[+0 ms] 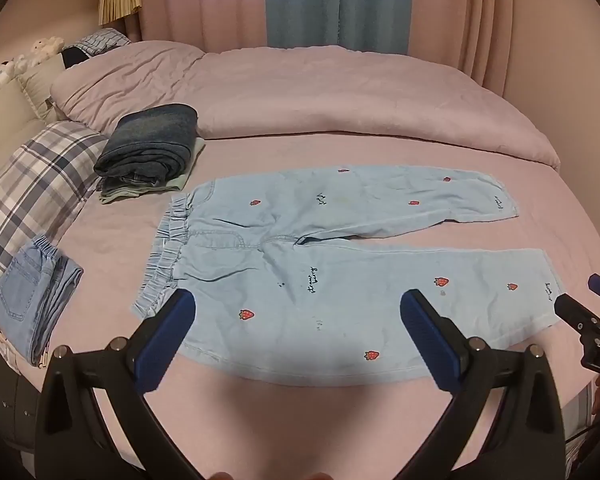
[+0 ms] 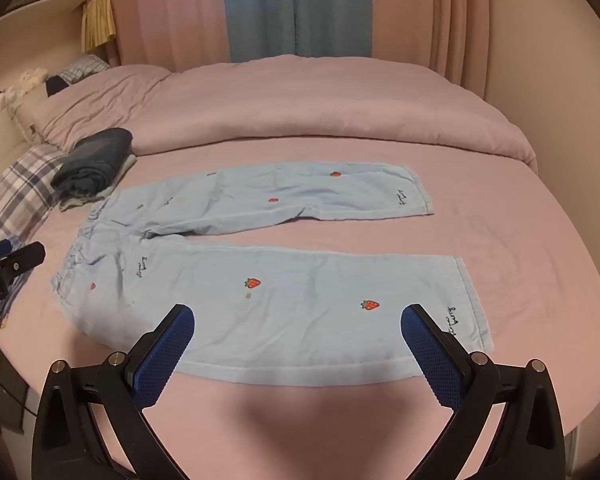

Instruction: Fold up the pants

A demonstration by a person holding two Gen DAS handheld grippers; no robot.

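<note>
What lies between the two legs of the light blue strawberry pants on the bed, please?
Only bare pink bedsheet: the legs of the pants spread apart toward the cuffs, clearest in the right wrist view.

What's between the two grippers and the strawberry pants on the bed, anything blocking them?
Nothing visible. The strawberry pants lie flat on the bed, with both the left gripper and right gripper open right over the near leg. The folded clothes sit off beside the waistband.

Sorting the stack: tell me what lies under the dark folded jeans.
Under the dark jeans a pale green folded garment pokes out at the front and right edges. How much lies beneath, or whether anything else does, is hidden.
</note>
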